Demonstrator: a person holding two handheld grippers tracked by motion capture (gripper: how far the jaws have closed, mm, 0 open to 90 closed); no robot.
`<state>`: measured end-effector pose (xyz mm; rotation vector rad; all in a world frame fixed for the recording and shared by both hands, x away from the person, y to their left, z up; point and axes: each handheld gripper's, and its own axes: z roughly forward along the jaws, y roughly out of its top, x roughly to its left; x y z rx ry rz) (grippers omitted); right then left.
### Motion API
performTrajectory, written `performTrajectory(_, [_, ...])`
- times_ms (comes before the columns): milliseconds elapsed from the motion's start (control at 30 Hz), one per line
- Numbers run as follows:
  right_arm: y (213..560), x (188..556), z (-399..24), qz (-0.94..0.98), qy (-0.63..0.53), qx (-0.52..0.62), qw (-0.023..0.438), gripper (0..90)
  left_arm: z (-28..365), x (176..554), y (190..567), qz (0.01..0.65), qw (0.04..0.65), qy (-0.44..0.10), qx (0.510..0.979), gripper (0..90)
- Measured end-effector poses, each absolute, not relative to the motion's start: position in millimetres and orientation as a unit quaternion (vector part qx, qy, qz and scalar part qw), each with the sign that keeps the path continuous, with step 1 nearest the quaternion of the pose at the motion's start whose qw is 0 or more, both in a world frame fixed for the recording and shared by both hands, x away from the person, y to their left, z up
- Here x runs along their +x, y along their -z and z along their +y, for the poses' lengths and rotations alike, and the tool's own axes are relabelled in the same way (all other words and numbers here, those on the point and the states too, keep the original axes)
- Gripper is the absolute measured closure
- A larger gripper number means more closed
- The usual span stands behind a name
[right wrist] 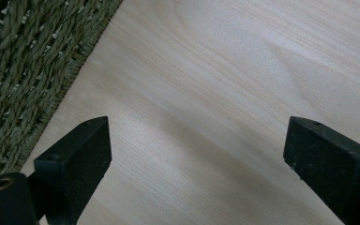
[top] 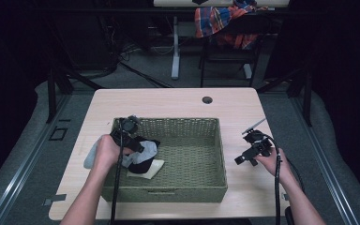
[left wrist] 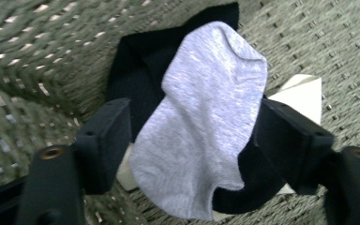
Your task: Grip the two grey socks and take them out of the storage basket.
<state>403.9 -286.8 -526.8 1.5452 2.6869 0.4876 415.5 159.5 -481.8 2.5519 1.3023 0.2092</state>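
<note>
a: what have i got on the left?

b: my left claw (left wrist: 194,136) sits down inside the woven basket (top: 178,192), near its left wall. its jaws are partly drawn in either side of the grey sock (left wrist: 206,122), and i can't tell whether the pads are pressing on the cloth yet.

a: and what's under the sock?

b: a black sock (left wrist: 140,70), and under that a pale folded piece (left wrist: 304,93). all three lie heaped in the basket's left part.

a: so how do i take the grey one cleanly?

b: i'd say close on the narrow middle of it, keep the tips shallow so they don't catch the black sock, then lift straight up and clear of the rim.

a: and the right side?

b: my right claw (right wrist: 197,154) is over the bare table (right wrist: 225,70), just beside the basket's right wall, jaws wide with nothing between them. i judge it best left there, ready to steady the basket.
</note>
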Motion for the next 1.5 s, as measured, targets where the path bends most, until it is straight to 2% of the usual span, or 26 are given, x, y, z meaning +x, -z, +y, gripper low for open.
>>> performTrajectory(567, [527.4, 404.3, -286.8, 0.858, -0.153, 0.491, 0.002, 7.7, 156.7, 419.3, 502.7, 0.444, 0.102, -0.041, 0.889, 60.7])
performTrajectory(633, [527.4, 404.5, -287.0, 0.858, -0.152, 0.49, 0.001, 7.7, 155.7, 419.6, 505.0, 0.444, 0.098, -0.037, 0.89, 61.6])
performTrajectory(833, [527.4, 404.3, -286.9, 0.858, -0.153, 0.491, 0.002, 7.8, 155.6, 420.5, 507.3, 0.445, 0.091, -0.037, 0.89, 69.9])
performTrajectory(1067, [527.2, 404.1, -286.7, 0.857, -0.154, 0.493, 0.003, 7.8, 155.3, 420.2, 509.8, 0.443, 0.091, -0.04, 0.891, 84.7])
performTrajectory(1500, [528.0, 403.0, -286.9, 0.849, -0.163, 0.502, 0.01, 7.8, 159.6, 410.4, 479.7, 0.432, 0.123, -0.072, 0.89, 86.1])
